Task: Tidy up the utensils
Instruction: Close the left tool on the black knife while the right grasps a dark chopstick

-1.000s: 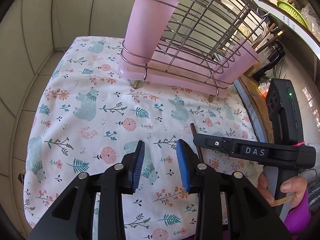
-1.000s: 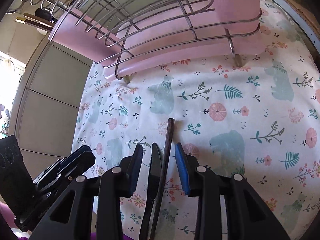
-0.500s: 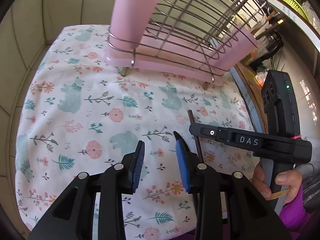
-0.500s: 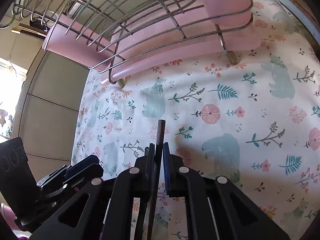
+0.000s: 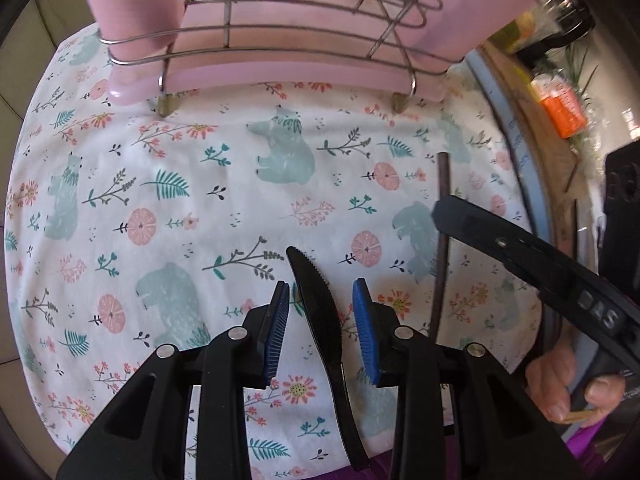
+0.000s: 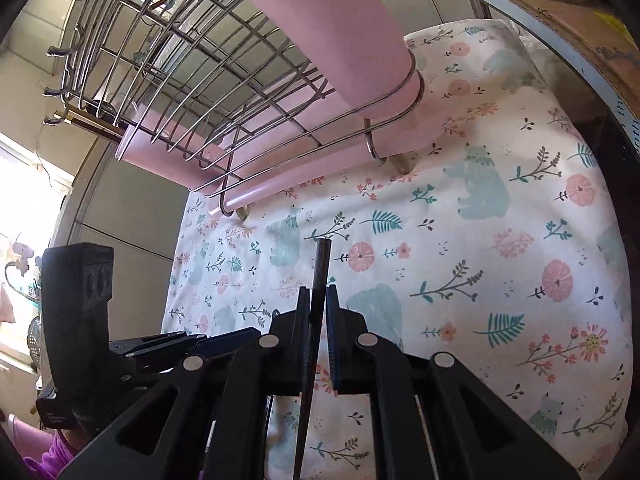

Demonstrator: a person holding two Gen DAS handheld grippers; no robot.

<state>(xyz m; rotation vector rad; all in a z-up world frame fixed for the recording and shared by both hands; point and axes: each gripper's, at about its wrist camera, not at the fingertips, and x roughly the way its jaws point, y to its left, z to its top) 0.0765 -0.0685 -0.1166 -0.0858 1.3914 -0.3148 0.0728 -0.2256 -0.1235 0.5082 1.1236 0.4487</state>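
The right tool (image 6: 318, 300) pinches a dark chopstick (image 6: 320, 272), while the left tool (image 5: 320, 320) stands half-open astride a black knife (image 5: 320, 312), untouched.

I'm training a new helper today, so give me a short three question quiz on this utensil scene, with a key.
1. True or false: the right gripper is shut on the chopstick.
2. What lies between the left gripper's open pads?
A. spoon
B. knife
C. fork
3. Fill in: the rack stands on a floral ___.

Key:
1. True.
2. B, the knife, lying on the cloth, not gripped.
3. Cloth.
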